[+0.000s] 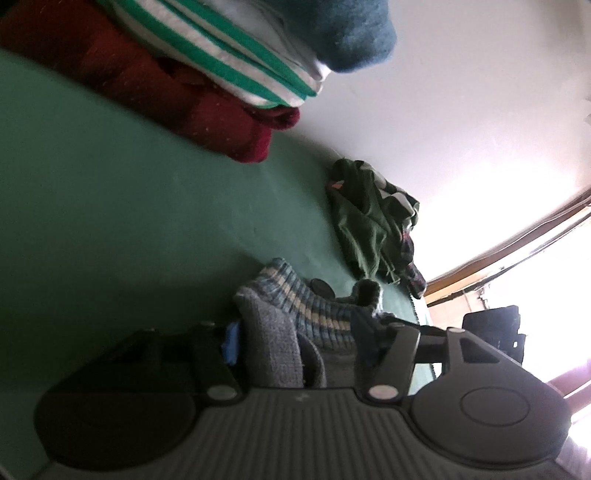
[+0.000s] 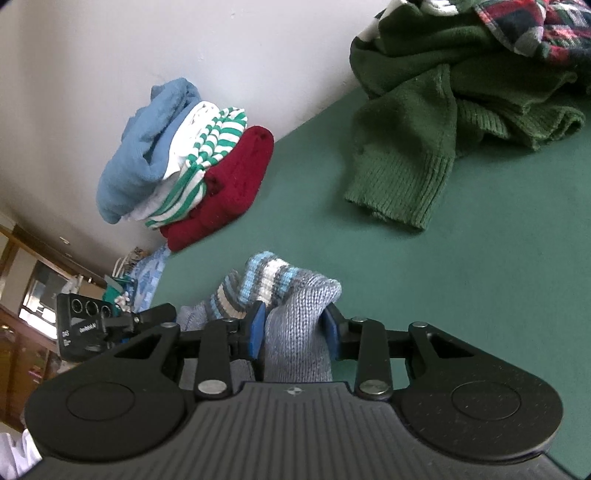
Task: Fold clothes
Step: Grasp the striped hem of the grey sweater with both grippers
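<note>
Both grippers' fingers pinch a grey knit sweater (image 2: 295, 332) with striped trim over the green tabletop (image 2: 461, 277); uneven pulling could slip the bunched wool free

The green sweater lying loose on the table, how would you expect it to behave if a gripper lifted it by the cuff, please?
The green sweater would probably sag and trail, since it lies in crumpled folds. Its thick ribbed knit suggests some weight and a non-slip grip. It may drag the plaid garment lying on it.
</note>
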Demonstrator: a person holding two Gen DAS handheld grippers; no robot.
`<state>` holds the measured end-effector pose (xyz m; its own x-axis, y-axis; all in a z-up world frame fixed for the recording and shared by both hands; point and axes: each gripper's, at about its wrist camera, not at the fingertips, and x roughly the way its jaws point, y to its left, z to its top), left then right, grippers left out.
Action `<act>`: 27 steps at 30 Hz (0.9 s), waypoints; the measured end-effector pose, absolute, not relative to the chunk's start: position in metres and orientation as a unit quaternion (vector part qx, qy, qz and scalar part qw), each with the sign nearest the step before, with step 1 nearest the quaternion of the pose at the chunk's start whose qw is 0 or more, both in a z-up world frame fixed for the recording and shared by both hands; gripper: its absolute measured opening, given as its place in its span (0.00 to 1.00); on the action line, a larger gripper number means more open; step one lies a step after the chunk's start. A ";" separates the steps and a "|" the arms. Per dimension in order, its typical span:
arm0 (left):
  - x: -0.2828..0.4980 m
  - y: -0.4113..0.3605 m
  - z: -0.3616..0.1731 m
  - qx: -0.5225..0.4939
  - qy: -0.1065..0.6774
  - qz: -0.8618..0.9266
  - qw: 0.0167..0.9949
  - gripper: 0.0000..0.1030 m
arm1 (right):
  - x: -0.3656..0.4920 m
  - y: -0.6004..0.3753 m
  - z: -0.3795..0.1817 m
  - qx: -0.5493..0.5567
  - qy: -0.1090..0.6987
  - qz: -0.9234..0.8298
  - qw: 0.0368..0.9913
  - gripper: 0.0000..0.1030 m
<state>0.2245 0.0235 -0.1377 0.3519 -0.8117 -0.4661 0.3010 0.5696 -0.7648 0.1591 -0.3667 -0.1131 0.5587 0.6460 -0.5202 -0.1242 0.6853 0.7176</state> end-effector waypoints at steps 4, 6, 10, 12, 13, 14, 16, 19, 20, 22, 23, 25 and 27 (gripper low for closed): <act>0.220 0.022 -0.138 -0.279 0.442 -0.339 0.782 0.28 | 0.159 -0.360 -0.108 0.296 0.414 0.227 0.831 0.26; 0.217 0.021 -0.138 -0.262 0.444 -0.330 0.791 0.16 | 0.158 -0.361 -0.106 0.285 0.420 0.221 0.833 0.23; 0.216 0.022 -0.135 -0.254 0.441 -0.318 0.800 0.13 | 0.155 -0.364 -0.102 0.273 0.423 0.215 0.837 0.20; 0.214 0.021 -0.130 -0.249 0.435 -0.318 0.805 0.13 | 0.153 -0.364 -0.099 0.268 0.419 0.215 0.841 0.19; 0.212 0.021 -0.127 -0.246 0.431 -0.321 0.807 0.13 | 0.152 -0.364 -0.096 0.265 0.415 0.216 0.843 0.19; 0.210 0.020 -0.123 -0.243 0.426 -0.323 0.809 0.13 | 0.150 -0.362 -0.093 0.260 0.412 0.217 0.846 0.19; 0.207 0.017 -0.116 -0.232 0.419 -0.329 0.814 0.13 | 0.148 -0.357 -0.087 0.244 0.407 0.217 0.853 0.18; 0.203 0.014 -0.108 -0.214 0.414 -0.329 0.821 0.12 | 0.143 -0.350 -0.077 0.222 0.398 0.213 0.864 0.17; 0.202 0.013 -0.106 -0.208 0.412 -0.328 0.824 0.12 | 0.141 -0.348 -0.074 0.215 0.393 0.212 0.868 0.16; 0.197 0.014 -0.097 -0.202 0.405 -0.335 0.827 0.12 | 0.134 -0.347 -0.066 0.203 0.380 0.211 0.878 0.15; 0.194 0.014 -0.093 -0.200 0.401 -0.339 0.827 0.11 | 0.130 -0.346 -0.062 0.198 0.374 0.213 0.881 0.14; 0.186 0.013 -0.082 -0.184 0.391 -0.349 0.831 0.11 | 0.123 -0.344 -0.055 0.192 0.366 0.219 0.884 0.14; 0.177 0.012 -0.072 -0.168 0.382 -0.359 0.835 0.11 | 0.116 -0.343 -0.048 0.185 0.358 0.226 0.887 0.14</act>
<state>0.1770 0.0125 -0.0716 0.4505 -0.7283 -0.5164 0.4713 0.6852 -0.5553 0.1157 -0.3427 -0.0478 0.6424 0.5329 -0.5507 -0.2677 0.8294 0.4904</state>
